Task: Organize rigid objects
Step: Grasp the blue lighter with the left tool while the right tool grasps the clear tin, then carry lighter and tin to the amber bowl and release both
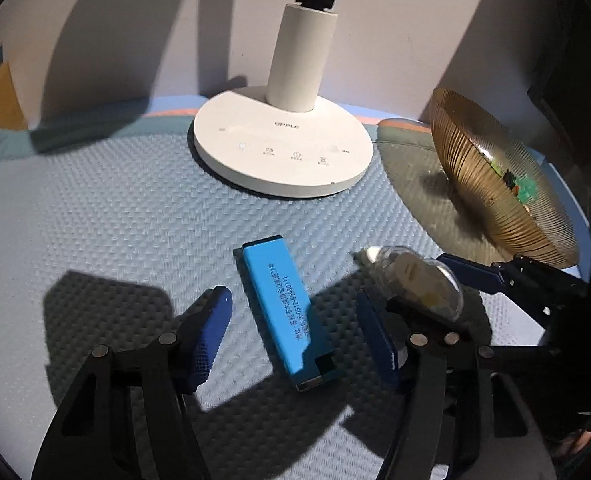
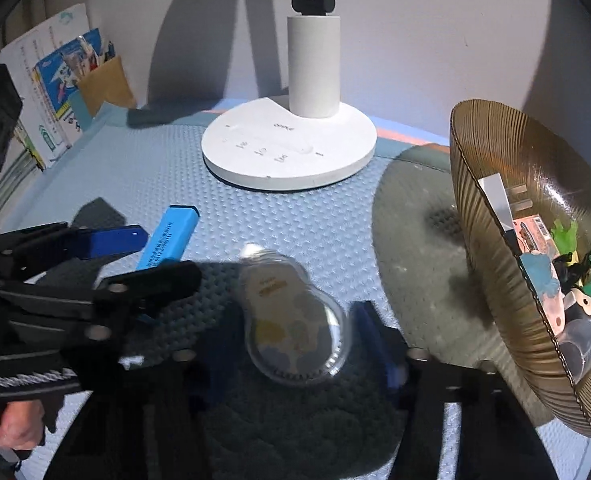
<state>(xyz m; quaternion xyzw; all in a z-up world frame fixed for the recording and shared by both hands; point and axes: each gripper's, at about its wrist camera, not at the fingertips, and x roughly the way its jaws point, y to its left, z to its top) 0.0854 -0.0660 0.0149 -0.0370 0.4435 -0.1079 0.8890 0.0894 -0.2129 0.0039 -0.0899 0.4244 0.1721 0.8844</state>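
A light blue rectangular box [image 1: 285,312] with printed text lies slanted on the textured blue mat [image 1: 115,220]. My left gripper [image 1: 291,300] stands open around the box, with a gap at each blue pad. The box [image 2: 169,240] and the left gripper's blue finger [image 2: 111,238] also show at the left of the right wrist view. A clear pear-shaped plastic case [image 2: 295,320] sits between the pads of my right gripper [image 2: 291,332], which looks shut on it, though that view is blurred. The same case [image 1: 415,280] shows in the left wrist view, beside the right gripper's blue finger [image 1: 471,274].
A white round lamp base [image 2: 287,148] with its post stands at the back middle. An amber ribbed glass bowl [image 2: 491,280] at the right holds several small items. Papers and a brown envelope [image 2: 103,84] lean on the wall at the back left. A hand [image 2: 19,428] grips the left handle.
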